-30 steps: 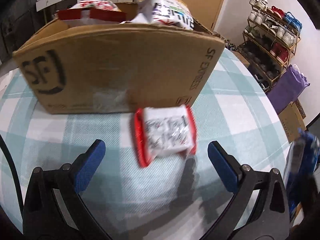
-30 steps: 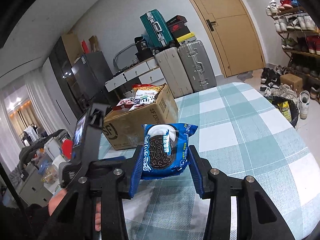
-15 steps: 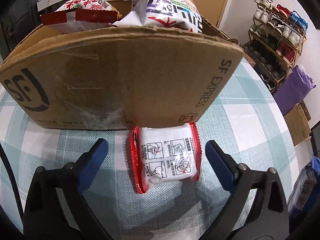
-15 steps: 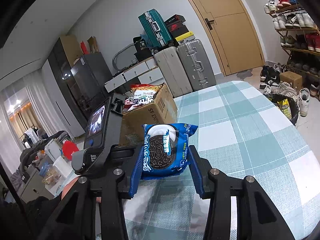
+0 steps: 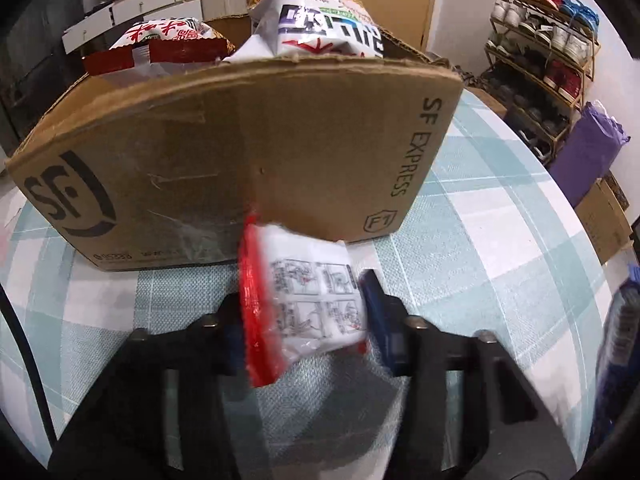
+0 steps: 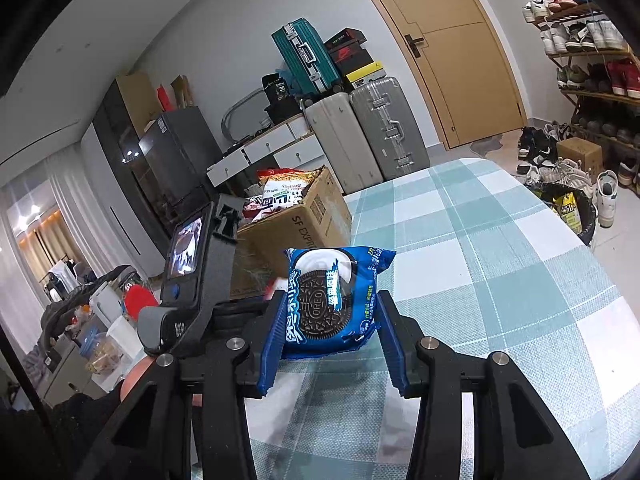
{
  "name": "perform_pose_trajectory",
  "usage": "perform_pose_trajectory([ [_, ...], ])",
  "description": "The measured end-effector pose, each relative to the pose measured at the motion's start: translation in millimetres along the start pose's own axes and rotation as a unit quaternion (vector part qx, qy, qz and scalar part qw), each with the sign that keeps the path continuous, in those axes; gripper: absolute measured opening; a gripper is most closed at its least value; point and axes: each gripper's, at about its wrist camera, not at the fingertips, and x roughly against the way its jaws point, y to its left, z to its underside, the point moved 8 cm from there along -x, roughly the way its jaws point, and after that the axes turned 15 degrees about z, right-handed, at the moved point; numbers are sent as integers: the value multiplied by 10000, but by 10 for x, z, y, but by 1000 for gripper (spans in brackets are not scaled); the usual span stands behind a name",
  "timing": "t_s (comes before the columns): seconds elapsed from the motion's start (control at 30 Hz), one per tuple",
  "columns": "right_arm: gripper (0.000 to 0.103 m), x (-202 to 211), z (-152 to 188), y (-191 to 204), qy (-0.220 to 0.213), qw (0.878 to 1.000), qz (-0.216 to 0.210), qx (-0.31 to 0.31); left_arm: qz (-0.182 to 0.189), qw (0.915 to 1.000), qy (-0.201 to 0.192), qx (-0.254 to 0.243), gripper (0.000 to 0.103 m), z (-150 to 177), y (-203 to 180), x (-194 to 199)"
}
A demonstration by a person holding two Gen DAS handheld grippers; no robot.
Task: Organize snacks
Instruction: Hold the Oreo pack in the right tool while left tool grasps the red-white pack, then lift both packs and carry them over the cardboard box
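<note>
The white packet [image 5: 316, 304] with red end seals lies on the table [image 5: 480, 248] right against the near foot of the box [image 5: 240, 152], tilted and blurred, between the fingers of the left hand-held gripper [image 5: 304, 320], whose jaws are closing on it; the pads already look to press its two ends. The grip falls on the crimped ends of a soft, air-filled pack, so the film may buckle and the packet slip or twist out as it is raised. The box wall stands just beyond the fingertips, and a lift that does not first draw back toward the camera could catch the packet on the wall or shove the box. The box is already heaped, with two bags [image 5: 320, 24] standing above its rim; a further packet dropped on top could slide off or tip one out. To the right, the right hand-held gripper [image 6: 330, 320] is clamped across a blue cookie pack [image 6: 332, 300], held above the table near the box [image 6: 304, 220]. With both tools converging on one opening, a collision is possible.
</note>
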Motion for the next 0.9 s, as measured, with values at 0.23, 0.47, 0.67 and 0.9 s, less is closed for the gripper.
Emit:
perform_pose_trajectory([
  [0.23, 44, 1, -6, -15, -9, 10000, 19, -8, 78, 9999, 140, 27, 19, -84, 137, 113],
  [0.47, 44, -3, -3, -29, 27, 10000, 48, -15, 88, 9997, 199, -120, 18, 4, 52, 180],
  [0.67, 44, 31, 1, -39, 20, 10000, 69, -46, 57, 9994, 232, -269, 18, 50, -73, 229],
  [0.9, 44, 38, -13, -24, -13, 10000, 77, -23, 54, 9989, 90, -449, 18, 91, -237, 483],
])
